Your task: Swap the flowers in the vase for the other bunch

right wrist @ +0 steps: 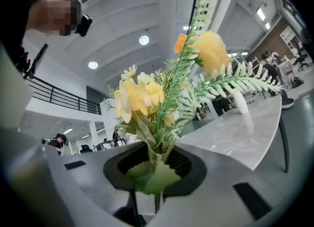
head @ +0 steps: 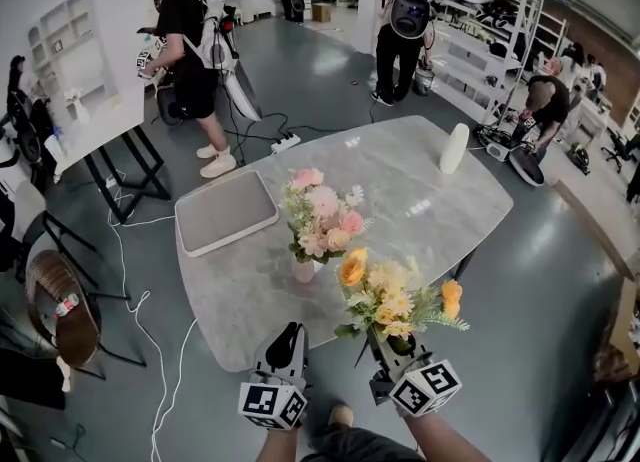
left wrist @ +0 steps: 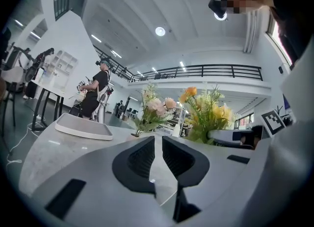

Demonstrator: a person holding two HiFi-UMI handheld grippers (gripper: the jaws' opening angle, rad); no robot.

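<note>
A pink bunch point(head: 322, 215) stands upright in a small pale vase point(head: 304, 270) near the middle of the marble table point(head: 420, 180). My right gripper point(head: 385, 342) is shut on the stems of a yellow and orange bunch point(head: 390, 300), which it holds level over the table's near edge, just right of the vase. In the right gripper view the stems and green leaves sit clamped between the jaws of the right gripper point(right wrist: 156, 164), and the yellow bunch point(right wrist: 147, 98) fans out ahead. My left gripper point(head: 290, 335) is shut with nothing in it, near the front edge and pointing at the pink bunch point(left wrist: 156, 108).
A grey tray point(head: 225, 212) lies on the table's left part. A tall white vase point(head: 454, 148) stands at the far right. Several people stand and work on the floor beyond the table, with shelving at the back right. A chair point(head: 60, 310) stands at the left.
</note>
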